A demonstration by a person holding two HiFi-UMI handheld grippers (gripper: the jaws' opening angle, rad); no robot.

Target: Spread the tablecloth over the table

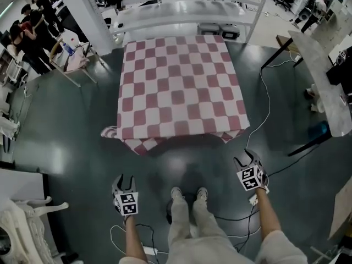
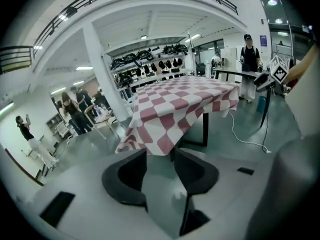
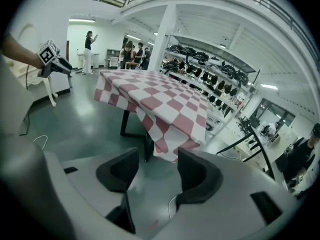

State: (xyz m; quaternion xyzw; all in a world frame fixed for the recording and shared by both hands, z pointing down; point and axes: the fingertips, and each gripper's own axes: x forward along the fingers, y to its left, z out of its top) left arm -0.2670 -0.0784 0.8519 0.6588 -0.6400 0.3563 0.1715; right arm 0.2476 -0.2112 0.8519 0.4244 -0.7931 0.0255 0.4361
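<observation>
Hanging low at the person's sides, the left gripper (image 1: 124, 179) and the right gripper (image 1: 246, 157) are both released, jaws apart with nothing between them, well apart from the counter (image 2: 205, 129). The checked tablecloth (image 1: 179, 87) covers the whole top and drapes over its edges.

The likeliest trouble is at the near edge. The near-left corner (image 1: 113, 132) hangs bunched and lower than the rest, and the near-right corner looks folded under. A tug on one corner alone could drag the light cloth askew or pull it off the far edge. With more weight hanging on one side, it may also creep that way by itself. A white cable (image 1: 268, 100) trails over the floor (image 1: 71, 125) by the near-right corner towards the person's feet, so a step forward could snag it.

The floor is dark green and glossy. Shelving racks (image 1: 181, 10) stand beyond the far edge, and people (image 1: 27, 37) gather off the far-left corner.
</observation>
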